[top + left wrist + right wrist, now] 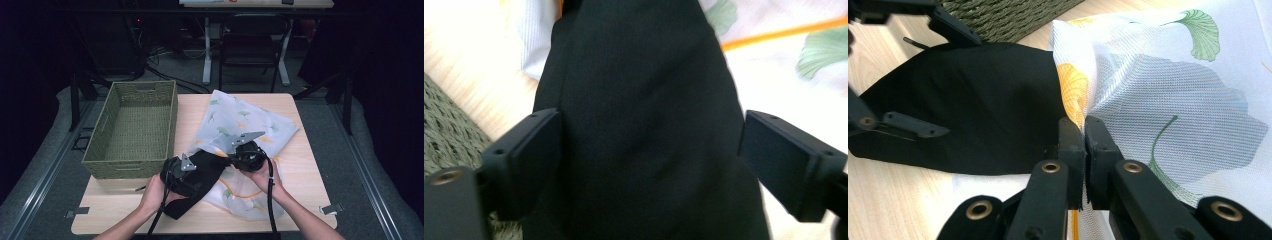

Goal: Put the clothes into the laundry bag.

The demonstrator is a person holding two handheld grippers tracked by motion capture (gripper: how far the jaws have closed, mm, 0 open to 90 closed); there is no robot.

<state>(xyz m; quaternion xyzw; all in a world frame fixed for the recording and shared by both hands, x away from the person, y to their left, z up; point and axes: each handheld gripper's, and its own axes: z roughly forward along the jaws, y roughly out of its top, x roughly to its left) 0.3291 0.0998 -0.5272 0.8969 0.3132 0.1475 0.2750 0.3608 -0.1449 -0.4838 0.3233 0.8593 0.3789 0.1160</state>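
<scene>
Nearest us, our left gripper (649, 160) holds its jaws spread astride the black cloth (639, 125) on the desk (210, 215), ungripped. Our right gripper (1083, 131) pinches the leaf-print scarf (1173, 100). Next, we judge, close on the black cloth and carry it to the basket (107, 162).

One woven basket (131, 131), one black cloth (200, 177), one leaf-printed cloth (240, 122), two grippers.

No readable text, label, brand, number or sign anywhere. Printed leaves and orange lines on the sheer cloth (235, 122), no lettering among them. Plain weave on the green basket (132, 127), plain black on the dark fabric (644, 125), bare wood on the worktop (300, 165).
</scene>
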